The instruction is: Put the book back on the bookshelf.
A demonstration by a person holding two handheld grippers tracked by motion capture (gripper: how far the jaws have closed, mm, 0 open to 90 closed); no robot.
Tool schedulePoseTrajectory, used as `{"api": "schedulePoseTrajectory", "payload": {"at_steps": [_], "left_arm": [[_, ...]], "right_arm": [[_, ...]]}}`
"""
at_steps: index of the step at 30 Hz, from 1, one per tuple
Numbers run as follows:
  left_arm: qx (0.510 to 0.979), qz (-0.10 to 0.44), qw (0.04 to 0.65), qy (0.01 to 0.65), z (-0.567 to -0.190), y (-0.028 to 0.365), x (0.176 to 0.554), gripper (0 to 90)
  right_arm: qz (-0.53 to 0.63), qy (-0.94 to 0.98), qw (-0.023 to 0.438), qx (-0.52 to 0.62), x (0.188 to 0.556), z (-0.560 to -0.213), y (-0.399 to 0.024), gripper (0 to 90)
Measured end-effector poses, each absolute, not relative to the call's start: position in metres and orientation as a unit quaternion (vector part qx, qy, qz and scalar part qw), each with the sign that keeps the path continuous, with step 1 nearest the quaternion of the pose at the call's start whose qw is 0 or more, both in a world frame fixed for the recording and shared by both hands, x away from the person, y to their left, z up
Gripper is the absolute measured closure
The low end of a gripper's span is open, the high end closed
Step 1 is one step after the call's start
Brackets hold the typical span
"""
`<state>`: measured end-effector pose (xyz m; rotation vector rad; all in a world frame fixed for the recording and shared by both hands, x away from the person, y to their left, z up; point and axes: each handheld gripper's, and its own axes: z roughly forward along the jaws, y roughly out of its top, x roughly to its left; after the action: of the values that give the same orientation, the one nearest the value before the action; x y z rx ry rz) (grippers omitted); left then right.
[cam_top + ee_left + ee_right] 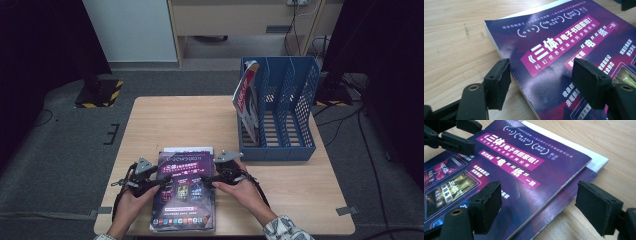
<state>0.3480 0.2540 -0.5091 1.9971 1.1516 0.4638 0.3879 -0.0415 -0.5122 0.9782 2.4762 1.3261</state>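
Lying flat at the near edge of the pale wooden table (165, 117): a glossy purple magazine with white and magenta lettering (183, 190), topmost of a small stack, with a second purple cover and a white booklet (596, 162) peeking out beneath along its right and far edges. Straddling its left edge, the left gripper (541, 82), jaws apart, one pad over the bare wood and the other above the cover, nothing pinched. Straddling its right edge, the right gripper (541, 205), jaws likewise spread, clamping nothing. Standing well apart at the far right, a blue perforated plastic file rack (295, 115) with one red-and-white magazine (246, 100) leaning in its leftmost slot, probably the destination. Main risk, judged from this: closing on the right edge and catching the lower purple cover too, so two issues lifted at once or the lower one dragged off the near table edge. Also likely: pads skidding on the slick cover, or biting only the top sheet, so the cover creased or torn. With a grip on both thin edges, sagging and buckling in the middle once raised. Uneven closing between sides, twisting the stack askew.
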Motion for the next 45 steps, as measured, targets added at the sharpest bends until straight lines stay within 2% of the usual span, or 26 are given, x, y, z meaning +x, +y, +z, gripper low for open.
{"api": "schedulePoseTrajectory", "payload": {"at_steps": [7, 23, 28, 33, 35, 40, 45], "left_arm": [[0.798, 0.200, 0.370, 0.433, -0.506, 0.243, 0.347, 31.9], [0.800, 0.200, 0.378, 0.421, -0.508, 0.232, 0.349, 32.0], [0.799, 0.199, 0.380, 0.421, -0.509, 0.233, 0.349, 31.7], [0.797, 0.196, 0.384, 0.423, -0.510, 0.233, 0.349, 31.5], [0.797, 0.196, 0.383, 0.423, -0.510, 0.234, 0.349, 31.3], [0.795, 0.194, 0.385, 0.428, -0.510, 0.235, 0.350, 30.9], [0.794, 0.193, 0.385, 0.429, -0.510, 0.236, 0.350, 30.7]], "right_arm": [[0.437, 0.826, 0.080, 0.348, 0.389, -0.518, -0.049, 18.4], [0.449, 0.804, 0.013, 0.390, 0.403, -0.532, -0.055, 10.5], [0.456, 0.799, 0.002, 0.393, 0.405, -0.533, -0.053, 12.6], [0.450, 0.806, 0.018, 0.384, 0.404, -0.529, -0.051, 14.8], [0.451, 0.807, 0.030, 0.380, 0.403, -0.523, -0.052, 17.3], [0.471, 0.798, 0.028, 0.376, 0.401, -0.505, -0.049, 22.7], [0.472, 0.808, 0.023, 0.352, 0.399, -0.494, -0.035, 23.7]]}}
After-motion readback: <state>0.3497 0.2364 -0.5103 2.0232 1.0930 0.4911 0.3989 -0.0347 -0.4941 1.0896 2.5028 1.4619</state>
